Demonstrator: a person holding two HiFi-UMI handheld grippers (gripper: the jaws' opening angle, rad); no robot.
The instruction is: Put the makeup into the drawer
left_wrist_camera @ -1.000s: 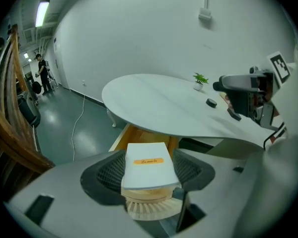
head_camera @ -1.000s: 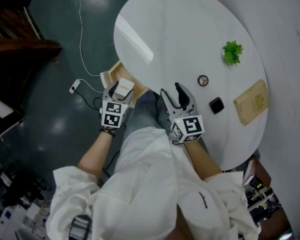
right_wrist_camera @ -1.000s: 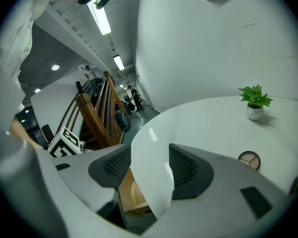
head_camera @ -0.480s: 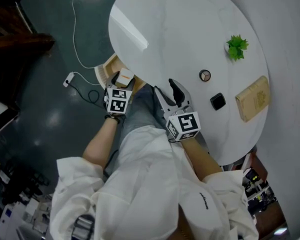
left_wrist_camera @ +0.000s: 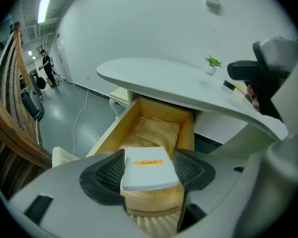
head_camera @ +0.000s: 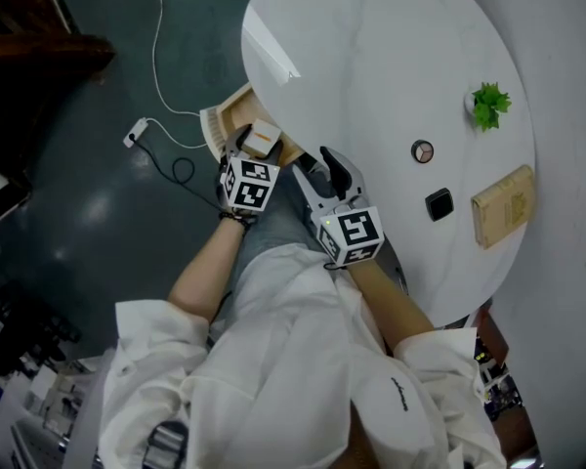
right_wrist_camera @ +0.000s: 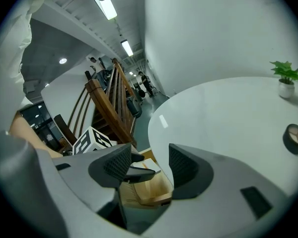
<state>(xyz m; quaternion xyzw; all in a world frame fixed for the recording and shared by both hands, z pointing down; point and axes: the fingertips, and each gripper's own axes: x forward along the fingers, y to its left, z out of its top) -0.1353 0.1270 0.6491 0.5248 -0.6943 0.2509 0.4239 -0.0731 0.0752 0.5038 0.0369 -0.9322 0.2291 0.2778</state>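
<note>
The white table (head_camera: 371, 57) is overhanging the back of the open wooden drawer (left_wrist_camera: 113, 133), so I judge the drop is best made into the drawer's front part, which is lying clear of the tabletop edge. The left gripper (head_camera: 258, 147) is clamping a flat white box (left_wrist_camera: 148, 168) with an orange label between its pads. It is hanging just above the drawer's front end and pointing down into it. Doing this well probably means lowering the box level until it is resting on the drawer floor. Only then should the jaws part, with the gripper drawn straight up so that no pad is dragging the box along. The right gripper (right_wrist_camera: 149, 168) is hovering to the right of the drawer, near its front, with its jaws apart and nothing between them. It is better kept out of the left one's path. Inside the drawer a folded yellowish cloth (left_wrist_camera: 158, 129) is lying toward the middle and back. The front floor is hiding behind the box, so I cannot tell what is there. Well beyond the drawer, on the tabletop, are sitting a tan flat box (head_camera: 509, 205), a small potted plant (head_camera: 490, 104), a black square case (head_camera: 439, 204) and a round compact (head_camera: 422, 151).
</note>
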